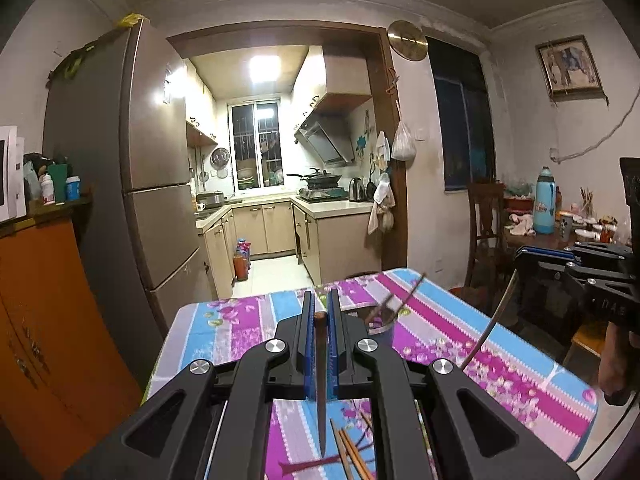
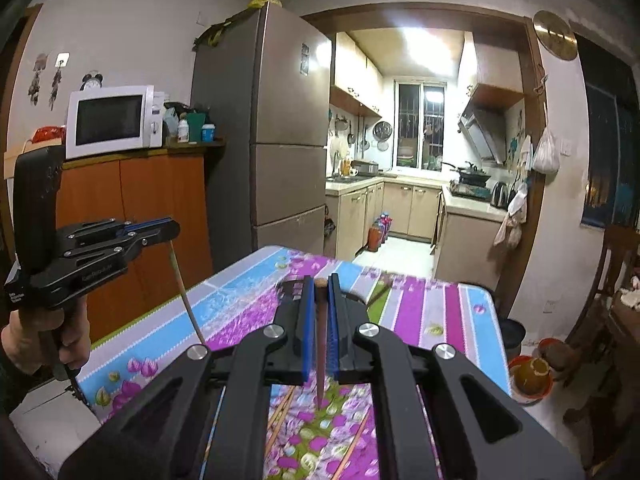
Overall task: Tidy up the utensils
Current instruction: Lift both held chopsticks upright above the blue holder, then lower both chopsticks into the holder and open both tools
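Each gripper pinches one brown chopstick, held upright between its fingers above the table (image 1: 248, 316). The left gripper (image 1: 319, 312) is closed on its chopstick (image 1: 320, 380), whose tip hangs over loose chopsticks (image 1: 352, 456) lying on the table. The right gripper (image 2: 320, 296) is closed on the other chopstick (image 2: 321, 344), above more loose chopsticks (image 2: 280, 412). A cup (image 1: 382, 324) holding a few sticks stands on the table just beyond the left gripper. The table wears a cloth of pink, purple and blue flowered stripes. Beyond its far edge a doorway opens into a lit kitchen (image 1: 272, 184). Left of the doorway stands a tall fridge (image 2: 276, 128), and further left an orange cabinet (image 2: 140, 208) carries a white microwave (image 2: 110, 122).
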`<action>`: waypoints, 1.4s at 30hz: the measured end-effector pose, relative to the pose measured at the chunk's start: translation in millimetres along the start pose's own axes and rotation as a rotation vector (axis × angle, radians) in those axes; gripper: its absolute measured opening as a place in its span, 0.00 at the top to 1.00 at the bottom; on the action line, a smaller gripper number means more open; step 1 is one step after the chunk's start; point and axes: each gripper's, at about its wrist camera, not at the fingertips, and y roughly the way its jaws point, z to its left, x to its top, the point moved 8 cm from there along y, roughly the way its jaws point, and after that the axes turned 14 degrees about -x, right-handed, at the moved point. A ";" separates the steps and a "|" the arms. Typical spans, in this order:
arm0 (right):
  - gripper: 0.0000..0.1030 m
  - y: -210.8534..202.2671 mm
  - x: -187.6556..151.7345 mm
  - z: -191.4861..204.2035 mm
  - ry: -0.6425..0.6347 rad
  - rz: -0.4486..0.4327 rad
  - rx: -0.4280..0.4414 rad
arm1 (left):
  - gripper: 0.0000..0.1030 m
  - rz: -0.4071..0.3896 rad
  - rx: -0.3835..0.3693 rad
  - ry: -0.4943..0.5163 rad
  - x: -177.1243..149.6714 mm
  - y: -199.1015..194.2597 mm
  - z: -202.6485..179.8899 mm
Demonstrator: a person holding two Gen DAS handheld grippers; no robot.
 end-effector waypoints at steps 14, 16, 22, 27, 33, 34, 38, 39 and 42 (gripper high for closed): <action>0.95 35.5 124.5 -40.7 0.042 -0.040 -0.020 | 0.93 -0.052 -0.002 -0.064 120.6 32.7 45.5; 0.95 43.8 138.9 -45.1 0.040 -0.047 -0.031 | 0.93 -0.057 -0.002 -0.065 131.7 38.8 48.8; 0.95 84.0 150.6 -48.5 0.046 0.001 -0.030 | 0.93 -0.052 -0.002 -0.078 153.0 68.9 61.0; 0.95 116.7 135.0 -42.1 0.034 0.063 -0.016 | 0.93 -0.015 -0.014 -0.085 148.5 98.4 64.1; 0.95 142.9 114.2 -36.6 0.033 0.131 0.003 | 0.93 0.043 -0.025 -0.088 132.2 133.7 66.5; 0.95 147.8 109.7 -36.1 0.037 0.148 0.010 | 0.93 0.056 -0.027 -0.093 128.6 139.8 67.1; 0.95 162.8 95.3 -33.0 0.047 0.202 0.026 | 0.93 0.120 -0.020 -0.110 113.5 162.0 72.1; 0.95 164.6 94.1 -32.1 0.049 0.207 0.028 | 0.93 0.134 -0.017 -0.108 110.0 167.3 72.7; 0.95 171.2 88.2 -31.9 0.065 0.232 0.044 | 0.93 0.162 -0.008 -0.118 101.6 177.3 76.3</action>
